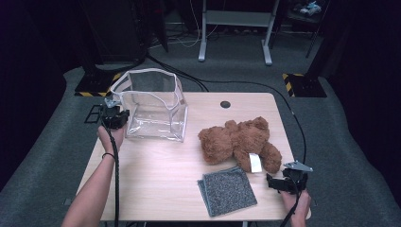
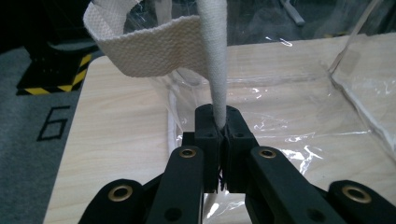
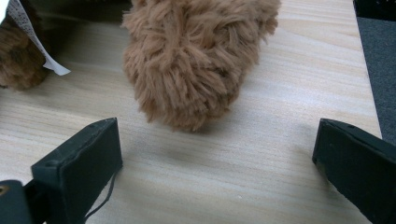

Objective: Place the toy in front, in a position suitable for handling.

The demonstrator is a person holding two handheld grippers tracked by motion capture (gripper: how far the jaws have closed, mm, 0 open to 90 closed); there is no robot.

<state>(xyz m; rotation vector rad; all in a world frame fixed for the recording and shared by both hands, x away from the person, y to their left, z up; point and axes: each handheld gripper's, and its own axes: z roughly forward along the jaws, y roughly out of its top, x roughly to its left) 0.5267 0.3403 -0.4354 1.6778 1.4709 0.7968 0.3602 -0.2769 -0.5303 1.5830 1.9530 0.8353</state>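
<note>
A pale wood table (image 1: 156, 179) stands on grey carpet, dark room around, a metal frame (image 1: 235, 28) at 12 o'clock. At 10 o'clock the left gripper (image 1: 113, 116) is clenched on the clear bag (image 1: 153, 111) (its own view shows the white strap (image 2: 217, 70) pinched). The cloth (image 1: 228, 190) lies at 6, the bear (image 1: 239, 142) at 3; the right gripper (image 1: 283, 182) gapes at 5, the bear's paw (image 3: 194, 60) just ahead.

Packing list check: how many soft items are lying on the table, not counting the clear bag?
2: a brown teddy bear at the table's right, and a grey cloth flat in front of it, near the front edge. None seems hidden.
</note>
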